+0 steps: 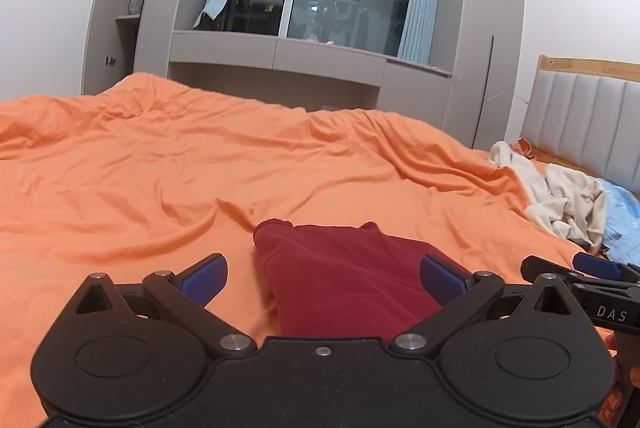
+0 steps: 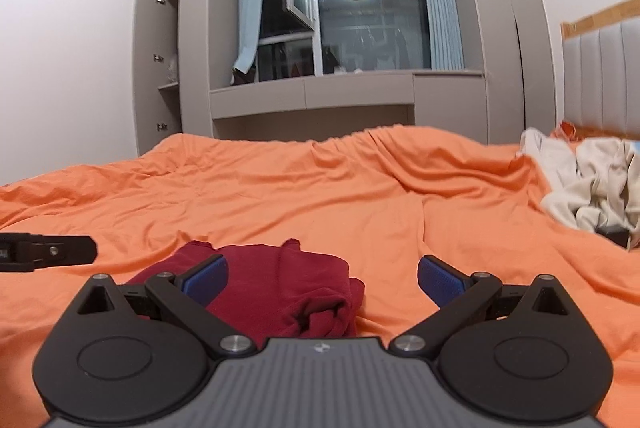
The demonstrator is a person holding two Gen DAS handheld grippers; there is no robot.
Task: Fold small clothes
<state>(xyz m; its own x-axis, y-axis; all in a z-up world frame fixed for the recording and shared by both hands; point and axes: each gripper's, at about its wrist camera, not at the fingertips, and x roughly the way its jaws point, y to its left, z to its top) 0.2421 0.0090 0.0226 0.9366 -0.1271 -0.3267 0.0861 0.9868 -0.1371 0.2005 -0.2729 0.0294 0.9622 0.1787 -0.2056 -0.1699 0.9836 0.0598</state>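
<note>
The left gripper [image 1: 322, 278] stands wide open and holds nothing; the folded red garment [image 1: 344, 268] lies on the orange bedspread [image 1: 160, 168] between its blue pads [image 1: 204, 278], nearer the right one. The right gripper [image 2: 322, 278] is spread just as wide, also empty, with the garment [image 2: 280, 284] behind its left pad. A heap of pale clothes [image 2: 592, 184] sits far off to its right.

Matt dark-red cloth garment [image 1: 344, 268] lies on the rumpled, soft orange cotton-like bedsheet [image 1: 160, 168].
</note>
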